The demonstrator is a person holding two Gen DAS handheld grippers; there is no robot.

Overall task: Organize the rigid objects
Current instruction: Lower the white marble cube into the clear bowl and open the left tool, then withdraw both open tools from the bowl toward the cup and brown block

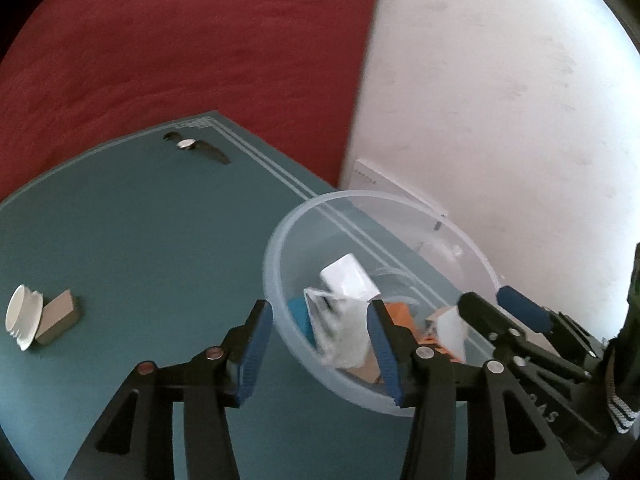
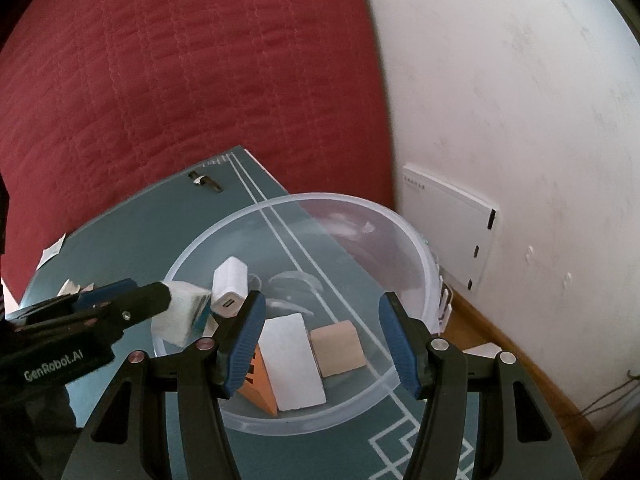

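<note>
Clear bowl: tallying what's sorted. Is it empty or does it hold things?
Not empty: the clear bowl holds a white charger, wooden block and white block.

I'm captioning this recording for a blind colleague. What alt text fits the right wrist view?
The right gripper, open, hovers over a clear bowl on a teal mat. The bowl holds a white charger, a white block, an orange box and a tan block. The left gripper reaches in from the left beside a blurred white packet.

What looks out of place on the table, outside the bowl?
A wristwatch, a white dish and a brown block leaning against it lie loose on the green table, outside the clear bowl.
</note>
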